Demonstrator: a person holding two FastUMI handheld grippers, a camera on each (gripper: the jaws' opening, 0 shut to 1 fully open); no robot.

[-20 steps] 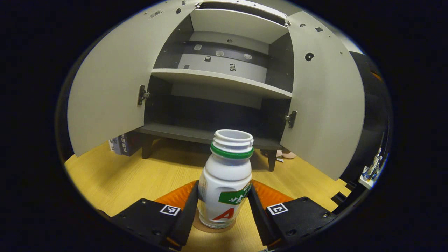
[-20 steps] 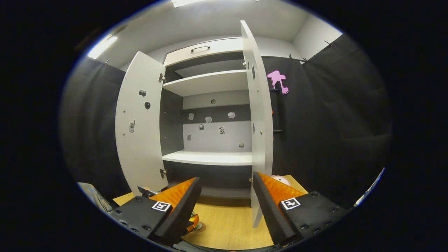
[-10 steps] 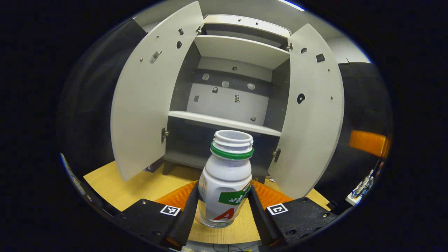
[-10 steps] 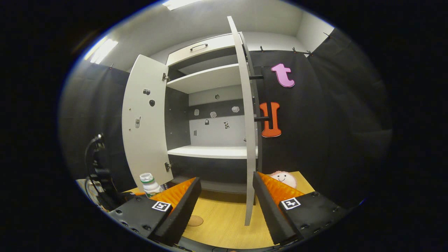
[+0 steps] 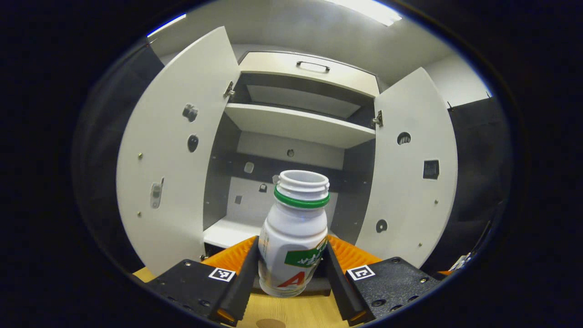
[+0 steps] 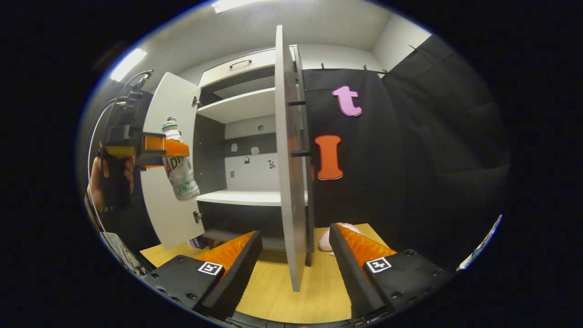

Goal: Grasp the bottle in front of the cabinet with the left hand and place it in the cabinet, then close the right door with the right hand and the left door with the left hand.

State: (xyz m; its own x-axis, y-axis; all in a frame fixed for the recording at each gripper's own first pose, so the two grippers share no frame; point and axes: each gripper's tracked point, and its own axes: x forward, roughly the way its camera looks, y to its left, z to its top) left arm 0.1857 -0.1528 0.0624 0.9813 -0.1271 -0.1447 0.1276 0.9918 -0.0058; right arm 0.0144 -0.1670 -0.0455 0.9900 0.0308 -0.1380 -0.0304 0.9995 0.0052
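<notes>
1. Left gripper view: the left gripper [image 5: 291, 273] clamps both fingers on the sides of the bottle [image 5: 295, 237], now raised clear of the table [image 5: 282, 312] it stood on a second ago.
2. Ahead of those fingers the cabinet [image 5: 300, 125] has dropped in frame since half a second ago, its drawer [image 5: 314, 75] now showing above.
3. Right gripper view: the bottle [image 6: 178, 166], low at the left edge half a second ago, hangs tilted, well up and left of the right gripper [image 6: 295, 269], in front of the left door [image 6: 166, 168].
4. Right gripper's fingers stand wide apart, holding nothing; the right door [image 6: 289, 155] stands edge-on between and beyond them.
5. Both shelves [image 6: 248, 197] are bare.
</notes>
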